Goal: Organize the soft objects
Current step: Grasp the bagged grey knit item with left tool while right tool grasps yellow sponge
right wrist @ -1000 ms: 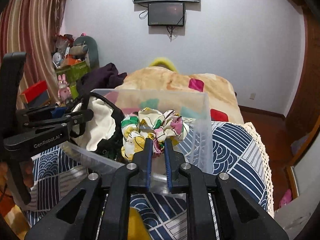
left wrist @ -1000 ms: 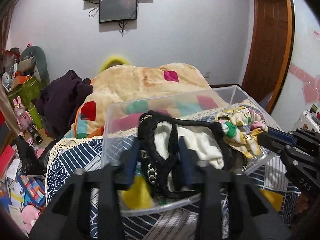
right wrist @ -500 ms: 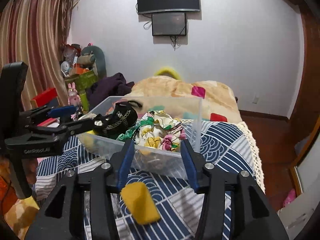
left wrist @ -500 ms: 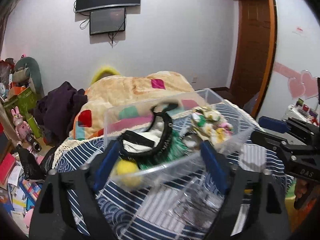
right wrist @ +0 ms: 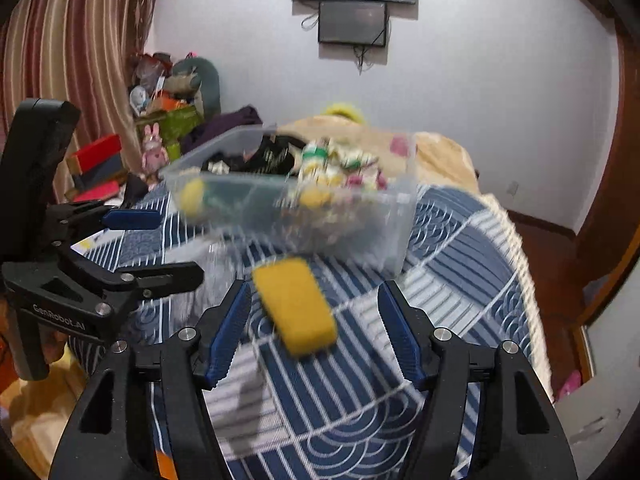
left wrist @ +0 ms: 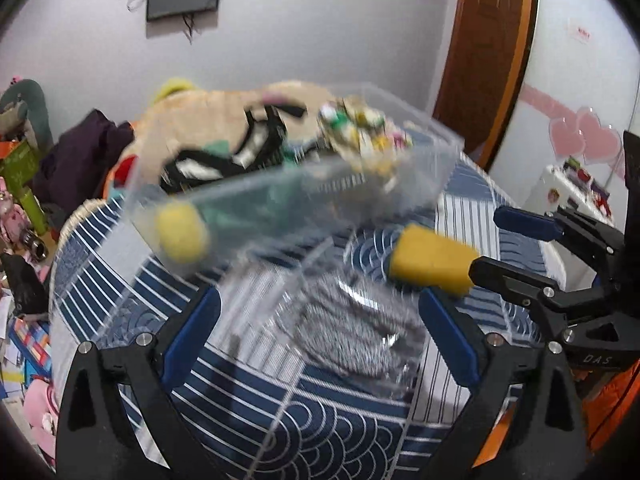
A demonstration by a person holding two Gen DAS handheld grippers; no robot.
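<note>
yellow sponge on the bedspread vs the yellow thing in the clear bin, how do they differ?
Place: the sponge lies loose on the blue patterned bedspread, outside the clear bin; the yellow piece sits inside it, against the front wall.
Shape: the sponge is a long rounded block; the piece in the bin looks rounder, though blurred.
Surroundings: the sponge lies alone; the other is packed beside garments.
Shared: both are yellow, and neither is gripped.
</note>
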